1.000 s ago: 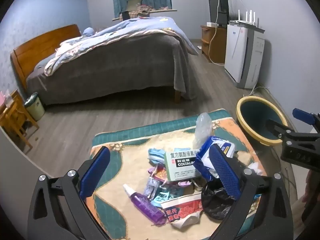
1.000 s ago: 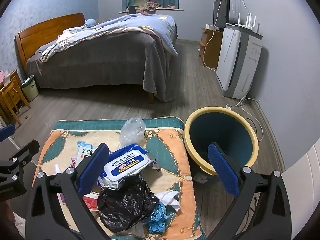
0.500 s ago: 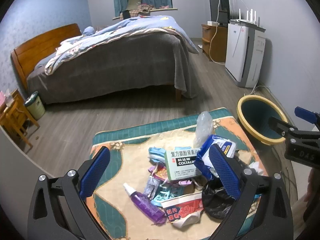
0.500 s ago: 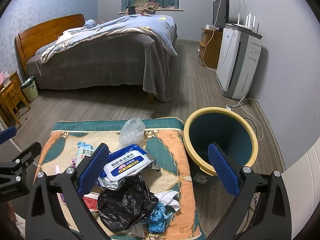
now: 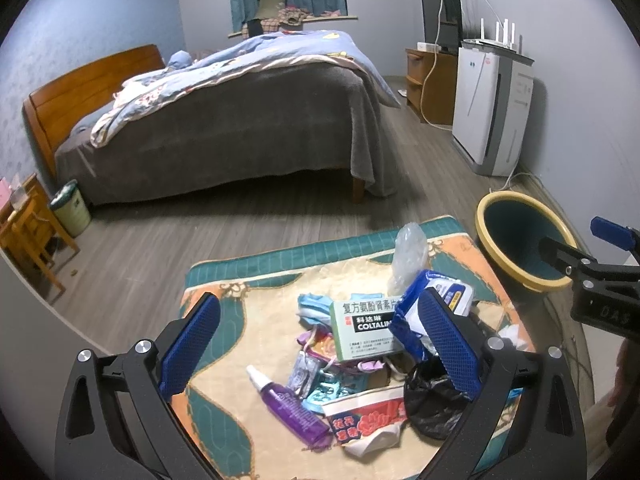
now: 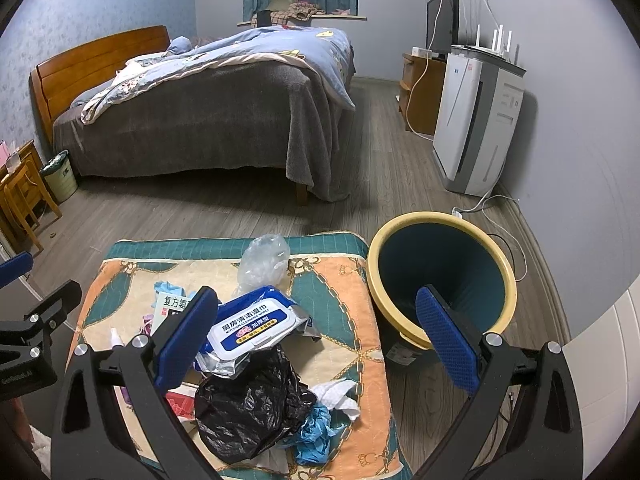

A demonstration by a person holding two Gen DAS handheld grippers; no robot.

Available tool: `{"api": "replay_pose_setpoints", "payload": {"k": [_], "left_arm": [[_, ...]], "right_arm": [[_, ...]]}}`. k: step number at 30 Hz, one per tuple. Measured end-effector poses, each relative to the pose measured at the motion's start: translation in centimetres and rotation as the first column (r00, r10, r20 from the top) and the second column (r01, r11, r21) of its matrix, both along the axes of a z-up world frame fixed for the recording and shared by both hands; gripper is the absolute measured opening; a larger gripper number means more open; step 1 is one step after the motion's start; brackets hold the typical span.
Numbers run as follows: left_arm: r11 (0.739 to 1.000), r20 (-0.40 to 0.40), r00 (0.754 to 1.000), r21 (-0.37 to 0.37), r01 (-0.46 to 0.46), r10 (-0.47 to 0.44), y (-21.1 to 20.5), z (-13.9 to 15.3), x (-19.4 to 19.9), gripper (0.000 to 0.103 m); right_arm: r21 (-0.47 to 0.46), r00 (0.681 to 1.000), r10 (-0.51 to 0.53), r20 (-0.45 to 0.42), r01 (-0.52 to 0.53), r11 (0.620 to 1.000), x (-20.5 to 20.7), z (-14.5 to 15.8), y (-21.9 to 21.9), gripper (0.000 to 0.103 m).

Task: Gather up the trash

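We hold the left claw [image 5: 320,344] and right claw [image 6: 318,340] wide open (both empty) above the trash pile [image 5: 352,352], bin [image 6: 440,276] at right.

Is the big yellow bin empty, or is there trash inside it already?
Looks empty. The yellow bin shows only bare dark-blue inner wall in the right wrist view; the right gripper hides part of its bottom.

Support surface was a patterned quilted mat [image 6: 340,280], teal border with orange and cream panels. Lying on it: wet-wipes pack [image 6: 252,320], black plastic bag [image 6: 248,404], medicine box [image 5: 364,328], purple spray bottle [image 5: 288,404], clear plastic bag [image 6: 264,260], white tissue [image 6: 336,394].
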State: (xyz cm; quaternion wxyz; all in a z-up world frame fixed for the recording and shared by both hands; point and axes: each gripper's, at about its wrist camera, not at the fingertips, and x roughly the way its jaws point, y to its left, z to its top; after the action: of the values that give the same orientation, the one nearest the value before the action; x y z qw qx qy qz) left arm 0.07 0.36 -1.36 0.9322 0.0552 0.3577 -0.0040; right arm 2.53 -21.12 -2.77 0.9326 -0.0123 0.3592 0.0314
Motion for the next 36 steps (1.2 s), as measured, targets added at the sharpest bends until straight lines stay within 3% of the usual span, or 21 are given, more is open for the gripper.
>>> {"api": "replay_pose_setpoints", "payload": {"k": [36], "left_arm": [[1.000, -0.022, 1.000, 0.007, -0.012, 0.012, -0.19, -0.41, 0.25, 0.098]], "right_arm": [[0.001, 1.000, 0.002, -0.005, -0.002, 1.000, -0.04, -0.07, 0.03, 0.098]]}}
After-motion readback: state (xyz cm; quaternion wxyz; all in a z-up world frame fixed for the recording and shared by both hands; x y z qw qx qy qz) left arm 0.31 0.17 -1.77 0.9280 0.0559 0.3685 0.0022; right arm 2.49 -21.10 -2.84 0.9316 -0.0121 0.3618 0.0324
